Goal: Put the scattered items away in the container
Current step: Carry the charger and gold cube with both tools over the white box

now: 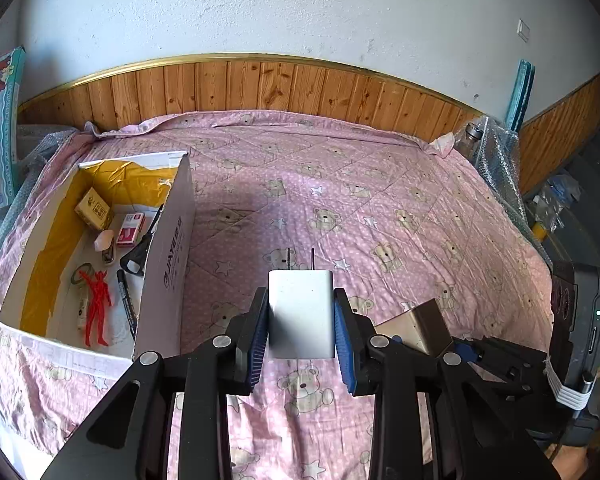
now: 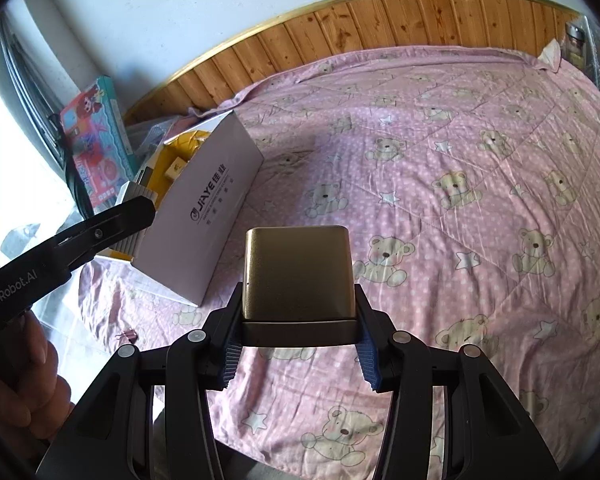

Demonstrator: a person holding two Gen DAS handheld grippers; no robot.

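Note:
My left gripper (image 1: 301, 308) is shut on a white plug adapter (image 1: 301, 312) whose two prongs point away, held above the pink bear-print bedspread (image 1: 380, 208). My right gripper (image 2: 298, 330) is shut on a gold metal box (image 2: 298, 276); that box also shows at the right of the left wrist view (image 1: 414, 330). The open white cardboard box (image 1: 166, 256) with yellow lining lies to the left. Inside it are a red toy figure (image 1: 97, 304), a black marker (image 1: 126, 300), a pink packet (image 1: 131, 229), a small yellow carton (image 1: 94, 208) and black-handled scissors (image 1: 142, 248). In the right wrist view the cardboard box (image 2: 204, 204) lies left of the gold box.
A wood-panelled wall (image 1: 260, 88) runs behind the bed. A colourful toy box (image 2: 96, 152) leans at the left. Bubble wrap and a bottle (image 1: 474, 136) stand at the bed's far right corner. A small pink clip (image 2: 129, 336) lies on the bedspread by the cardboard box. A hand (image 2: 28, 380) shows at the lower left.

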